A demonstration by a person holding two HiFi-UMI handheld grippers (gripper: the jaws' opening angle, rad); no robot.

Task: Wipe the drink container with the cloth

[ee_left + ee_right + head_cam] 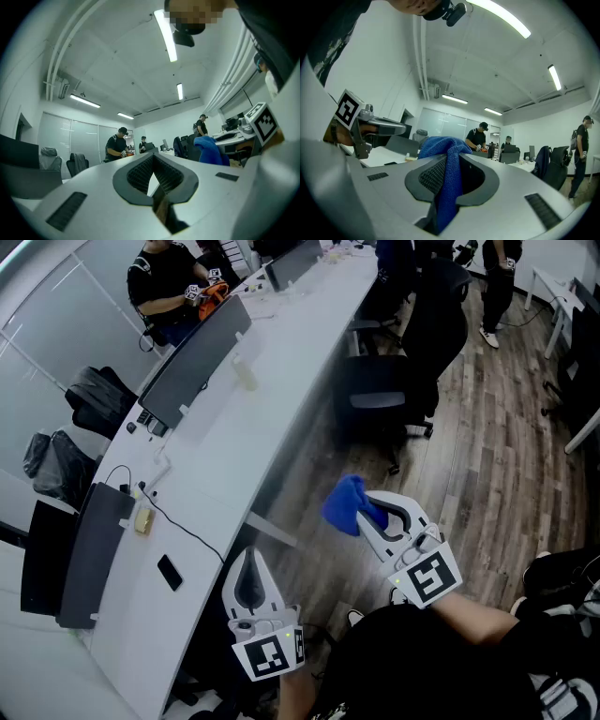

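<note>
My right gripper (375, 513) is shut on a blue cloth (349, 503), held level over the wooden floor beside the desk. In the right gripper view the cloth (449, 180) hangs bunched between the jaws and spills over their tips. My left gripper (249, 555) is shut and empty at the edge of the long white desk (281, 381); its jaws meet with nothing between them (153, 172). The left gripper view also catches the cloth (211, 149) to the right. A small pale container (246, 375) stands on the desk far ahead; I cannot tell whether it is the drink container.
Dark monitors (192, 362) line the desk's left side, with a black phone (170, 572) and a cable near me. Black office chairs (389, 390) stand on the wooden floor to the right. A seated person (167, 282) works at the far end; another stands at top right.
</note>
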